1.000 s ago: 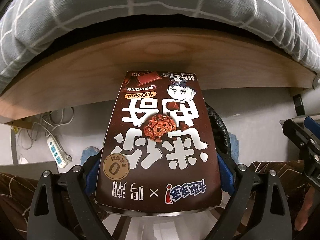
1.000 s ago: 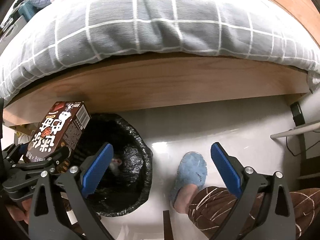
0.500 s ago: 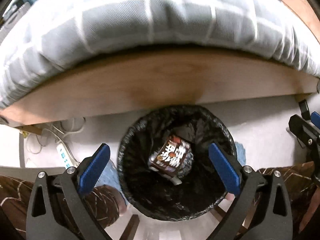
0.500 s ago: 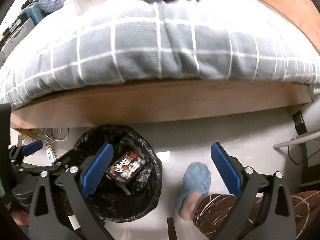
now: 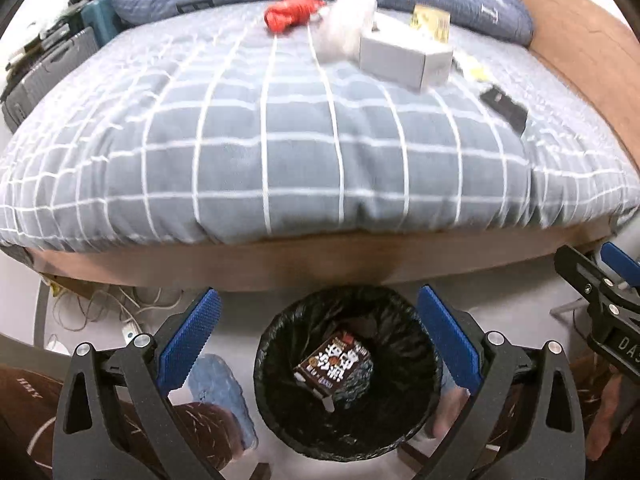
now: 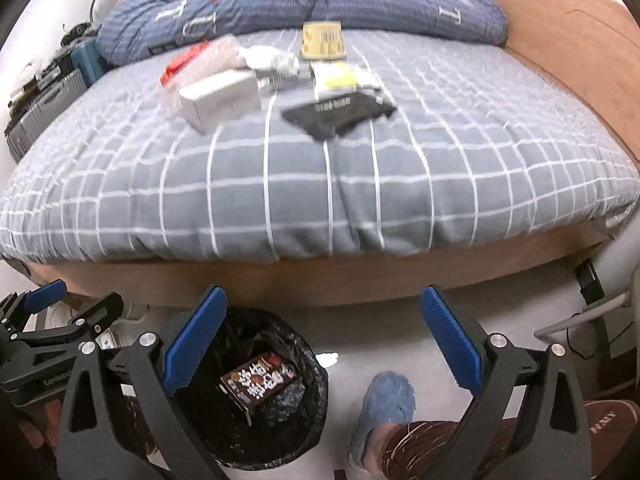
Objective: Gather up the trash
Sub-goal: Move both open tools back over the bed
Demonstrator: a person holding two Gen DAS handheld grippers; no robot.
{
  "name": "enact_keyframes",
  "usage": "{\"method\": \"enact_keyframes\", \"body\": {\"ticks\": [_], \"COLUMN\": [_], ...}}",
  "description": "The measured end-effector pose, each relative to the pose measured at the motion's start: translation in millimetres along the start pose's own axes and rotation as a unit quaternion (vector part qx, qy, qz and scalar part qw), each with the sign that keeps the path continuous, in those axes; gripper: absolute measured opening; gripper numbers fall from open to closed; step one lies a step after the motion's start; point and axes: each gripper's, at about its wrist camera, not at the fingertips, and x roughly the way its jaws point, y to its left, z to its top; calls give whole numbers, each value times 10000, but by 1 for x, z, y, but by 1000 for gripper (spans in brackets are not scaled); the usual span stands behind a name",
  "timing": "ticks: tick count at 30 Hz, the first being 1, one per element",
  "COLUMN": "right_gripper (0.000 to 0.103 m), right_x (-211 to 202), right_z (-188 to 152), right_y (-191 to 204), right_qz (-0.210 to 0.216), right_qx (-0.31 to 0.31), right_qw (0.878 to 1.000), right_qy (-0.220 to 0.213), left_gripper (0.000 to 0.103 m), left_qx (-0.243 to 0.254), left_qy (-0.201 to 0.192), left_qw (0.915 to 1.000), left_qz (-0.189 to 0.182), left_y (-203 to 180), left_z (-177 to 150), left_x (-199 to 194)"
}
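Room: a bedroom floor of pale grey at the foot of a bed (image 5: 312, 152) with a grey, white-checked quilt and a wooden frame.
Landmark: a trash bin (image 5: 348, 376) lined with a black bag stands on the floor just in front of the bed frame.
Left of the bin: tangled cables and a power strip (image 5: 128, 330) lie on the floor under the bed's edge; a blue slipper (image 5: 222, 392) on a foot sits just beside the bin.
Left gripper (image 5: 316, 336): above the bin, looking down into it; its jaws have just been opening and stand spread wide, blue pads well apart, nothing between them and nothing touched.
In the bin: the brown chocolate snack box (image 5: 334, 364) lies tilted on the black liner, free of both grippers.
Right of the bin: the other blue slipper (image 6: 384, 408) on a foot, with a brown patterned trouser leg (image 6: 448, 448) beside it.
Right gripper (image 6: 320, 340): to the right of the bin and above the floor; jaws wide apart, empty, touching nothing.
Beyond the bin, on the quilt: a red bundle (image 5: 290, 14), a white box (image 5: 404, 54), a yellow packet (image 6: 322, 40) and a black pouch (image 6: 338, 114), all somewhat blurred; a dark blue pillow (image 6: 304, 4) lies behind them.
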Motion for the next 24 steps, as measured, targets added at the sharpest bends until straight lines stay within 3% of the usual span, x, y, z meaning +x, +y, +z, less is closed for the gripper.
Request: {"method": "enact_keyframes", "body": {"ticks": [12,24], "right_gripper": [94,94], "right_x": [-44,-22], "right_z": [41,83], "right_y": [4,-11], "right_qz": [41,-43], "right_qx": [-68,53], "right_qw": [9973,9965], "right_qy": [-735,-838], "left_gripper": [97,97], "left_qx": [-20,-10], "left_qy": [-562,-837], "left_qw": [9984,9965], "left_qz": [-74,-70], "left_y": [-3,-4], "left_z": [31,93], "left_x": [-44,-35]}}
